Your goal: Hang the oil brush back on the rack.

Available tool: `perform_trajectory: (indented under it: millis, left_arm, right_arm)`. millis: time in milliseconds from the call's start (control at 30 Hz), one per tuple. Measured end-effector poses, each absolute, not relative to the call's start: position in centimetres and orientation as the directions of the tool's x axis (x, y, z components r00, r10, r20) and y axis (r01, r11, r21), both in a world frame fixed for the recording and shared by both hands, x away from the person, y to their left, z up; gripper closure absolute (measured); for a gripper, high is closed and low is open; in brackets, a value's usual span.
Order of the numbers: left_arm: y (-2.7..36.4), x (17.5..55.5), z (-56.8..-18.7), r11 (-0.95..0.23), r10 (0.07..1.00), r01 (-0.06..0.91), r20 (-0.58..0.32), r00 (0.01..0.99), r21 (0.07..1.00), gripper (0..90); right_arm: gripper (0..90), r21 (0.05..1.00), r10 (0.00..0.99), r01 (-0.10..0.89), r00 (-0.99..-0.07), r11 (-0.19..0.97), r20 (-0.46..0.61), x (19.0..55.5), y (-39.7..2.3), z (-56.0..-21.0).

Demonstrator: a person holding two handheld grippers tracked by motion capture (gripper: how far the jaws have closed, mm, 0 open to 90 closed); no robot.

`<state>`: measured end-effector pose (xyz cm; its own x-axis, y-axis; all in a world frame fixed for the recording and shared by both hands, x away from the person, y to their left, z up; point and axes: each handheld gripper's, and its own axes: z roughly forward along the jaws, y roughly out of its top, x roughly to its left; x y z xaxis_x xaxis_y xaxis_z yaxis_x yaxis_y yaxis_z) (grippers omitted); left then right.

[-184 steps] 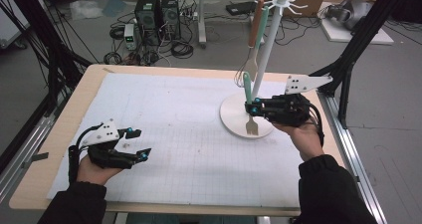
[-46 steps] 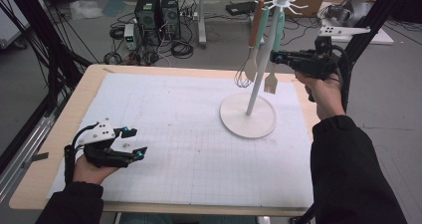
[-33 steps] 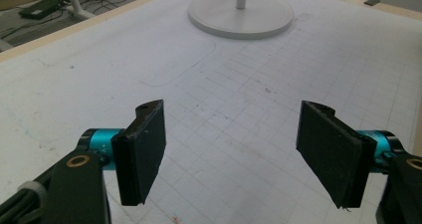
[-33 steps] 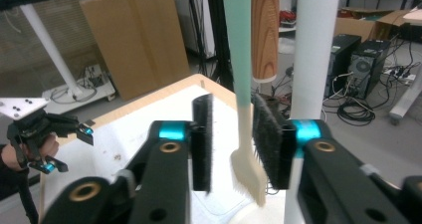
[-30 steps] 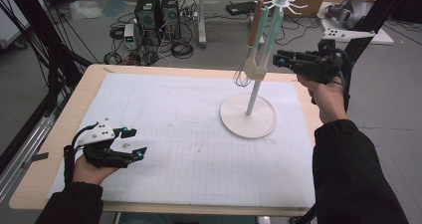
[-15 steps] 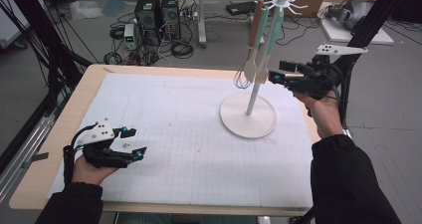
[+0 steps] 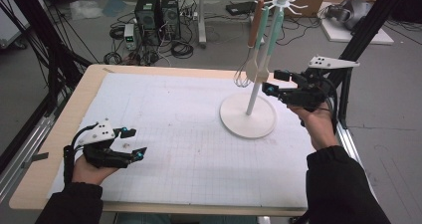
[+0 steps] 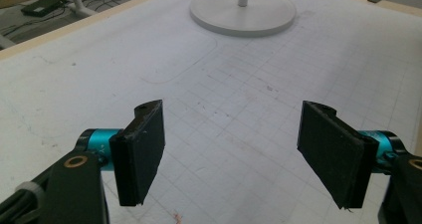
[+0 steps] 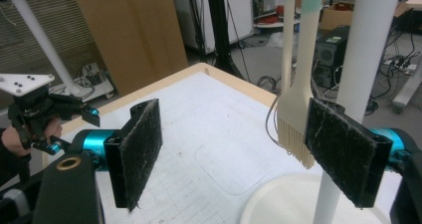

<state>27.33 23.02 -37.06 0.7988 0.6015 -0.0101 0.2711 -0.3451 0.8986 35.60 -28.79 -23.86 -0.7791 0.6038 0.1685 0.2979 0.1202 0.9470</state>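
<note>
i'm holding my right gripper (image 7: 272,82) level beside the stand (image 7: 248,116), jaws just opening, empty; two utensils (image 7: 259,45) are hanging; my left gripper (image 7: 133,142) is resting, jaws apart.

1 utensil rack (image 7: 257,79): white pole on round base, near the surface's far right corner. 2 utensils hung on it: 1 whisk (image 7: 243,76) w/ brown handle, 1 brush (image 9: 294,117) w/ teal handle. 2 hand-held grippers: left gripper (image 7: 130,143), right gripper (image 7: 275,82). 1 white grid mat (image 7: 174,134) over the surface.
</note>
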Motion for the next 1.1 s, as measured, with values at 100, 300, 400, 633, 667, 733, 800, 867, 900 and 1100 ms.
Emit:
perform_trajectory:
  millis: [100,300,400,633,667,733,800,867,900,1100]
  left_arm:
    - [23.0,27.3,-37.1,-0.347,0.601,0.271,-0.009,0.799,0.898,27.1]
    - [23.1,27.3,-37.1,-0.336,0.604,0.274,-0.017,0.796,0.901,26.9]
    - [23.0,27.3,-37.1,-0.342,0.602,0.271,-0.012,0.799,0.900,26.9]
    - [23.2,27.4,-37.1,-0.347,0.604,0.274,-0.009,0.797,0.897,26.7]
    - [23.2,27.4,-37.1,-0.345,0.604,0.276,-0.012,0.797,0.897,26.6]
    - [23.2,27.4,-37.1,-0.347,0.604,0.275,-0.011,0.797,0.897,26.4]
    - [23.2,27.4,-37.1,-0.345,0.605,0.276,-0.012,0.796,0.897,26.3]
    - [23.2,27.4,-37.1,-0.344,0.608,0.277,-0.012,0.794,0.897,25.9]
    - [23.2,27.4,-37.1,-0.344,0.608,0.276,-0.012,0.794,0.898,25.7]
    - [23.3,27.4,-37.1,-0.340,0.608,0.278,-0.015,0.794,0.898,23.2]
  right_arm:
    - [20.2,0.947,0.602,0.296,-0.781,0.120,0.168,35.3,-28.7,-24.2]
    - [18.5,0.944,0.601,0.301,-0.782,0.133,0.165,35.0,-28.4,-24.9]
    - [18.2,0.948,0.606,0.290,-0.780,0.133,0.154,34.6,-28.3,-25.2]
    - [17.4,0.947,0.598,0.288,-0.787,0.140,0.151,33.8,-27.9,-26.1]
    - [17.4,0.946,0.596,0.293,-0.788,0.143,0.154,33.7,-27.8,-26.2]
    - [17.4,0.947,0.596,0.281,-0.791,0.155,0.138,33.5,-27.7,-26.5]
    - [17.4,0.946,0.594,0.279,-0.794,0.165,0.130,33.4,-27.6,-26.8]
    - [17.4,0.944,0.594,0.280,-0.794,0.173,0.126,33.3,-27.4,-27.1]
    - [17.1,0.944,0.590,0.279,-0.798,0.178,0.125,33.3,-27.3,-27.2]
    - [13.9,0.942,0.588,0.278,-0.800,0.187,0.119,33.0,-27.0,-28.0]
